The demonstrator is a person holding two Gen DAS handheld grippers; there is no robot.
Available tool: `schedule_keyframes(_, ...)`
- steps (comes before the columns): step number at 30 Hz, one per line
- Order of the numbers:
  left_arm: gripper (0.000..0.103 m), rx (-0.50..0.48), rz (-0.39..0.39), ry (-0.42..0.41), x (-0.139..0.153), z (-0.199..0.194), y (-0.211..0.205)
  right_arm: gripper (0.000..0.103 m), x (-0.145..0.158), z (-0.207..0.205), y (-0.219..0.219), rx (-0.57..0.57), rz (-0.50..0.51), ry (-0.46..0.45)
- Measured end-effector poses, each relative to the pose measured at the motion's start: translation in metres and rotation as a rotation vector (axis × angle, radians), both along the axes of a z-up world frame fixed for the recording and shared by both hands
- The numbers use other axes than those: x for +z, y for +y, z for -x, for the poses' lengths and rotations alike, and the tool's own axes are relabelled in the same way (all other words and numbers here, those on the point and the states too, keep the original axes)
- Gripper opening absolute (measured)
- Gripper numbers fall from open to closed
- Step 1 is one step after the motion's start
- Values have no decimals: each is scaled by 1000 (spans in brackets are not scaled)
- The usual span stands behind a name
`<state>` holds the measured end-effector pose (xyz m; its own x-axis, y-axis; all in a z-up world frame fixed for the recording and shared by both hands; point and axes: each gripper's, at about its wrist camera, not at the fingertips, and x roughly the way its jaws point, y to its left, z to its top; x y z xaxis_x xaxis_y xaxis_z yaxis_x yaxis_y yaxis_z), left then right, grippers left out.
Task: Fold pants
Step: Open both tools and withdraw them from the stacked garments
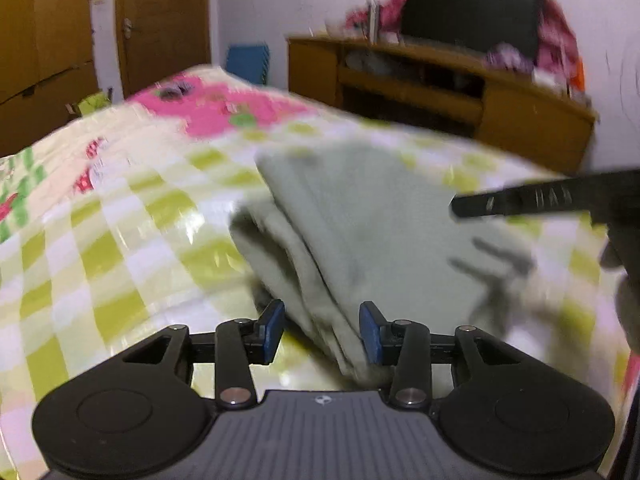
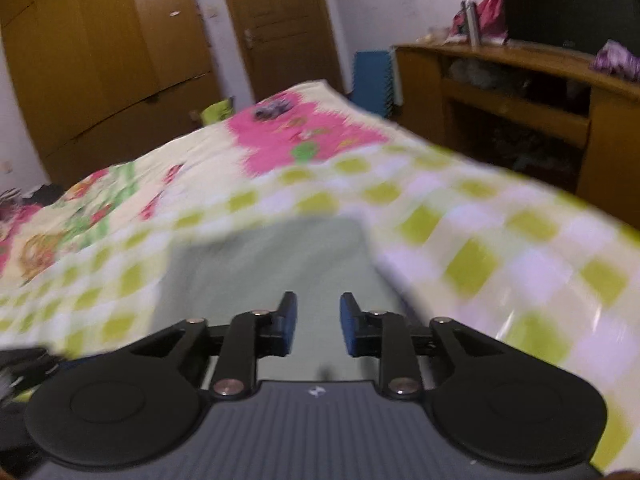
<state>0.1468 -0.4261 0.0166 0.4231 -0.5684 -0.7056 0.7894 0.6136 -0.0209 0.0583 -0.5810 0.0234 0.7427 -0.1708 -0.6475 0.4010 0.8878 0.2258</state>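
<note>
The pale grey-green pants (image 1: 360, 220) lie folded in layers on the green-and-white checked bed cover (image 1: 120, 240). My left gripper (image 1: 322, 330) hovers over their near folded edge. Its blue pads stand apart, and the cloth edge runs under the gap close to the right pad without being pinched. From the right, a black finger of the other gripper (image 1: 520, 200) reaches over the pants. In the right wrist view the pants (image 2: 280, 256) fill the middle. My right gripper (image 2: 318, 328) is open just above them with nothing between its pads. Both views are blurred.
A wooden TV cabinet (image 1: 460, 92) with a dark screen (image 1: 472, 16) stands beyond the bed's far right edge. A wooden door (image 2: 280, 24) and wardrobe (image 2: 100, 48) are at the back. A blue crate (image 2: 372, 80) sits by the bed's far corner.
</note>
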Motion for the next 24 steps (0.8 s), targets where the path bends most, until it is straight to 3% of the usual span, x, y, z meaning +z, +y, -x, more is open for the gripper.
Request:
schedule_keyframes(3,54,-6,-81,68,-18,9,4,30,-24,4,21,2,-6,107)
schedule_keyframes(11,56,22,-18,80,-1,54,56,35,4,73,79,-35,-22,14)
schedule_keyframes(21,94,91,-16,20,13,104,108,38,7,137,156,-118,-130,-21)
schedule_keyframes(24,100,103,12,-14,19,117,123,41,9,151,170,-135,-125,-16)
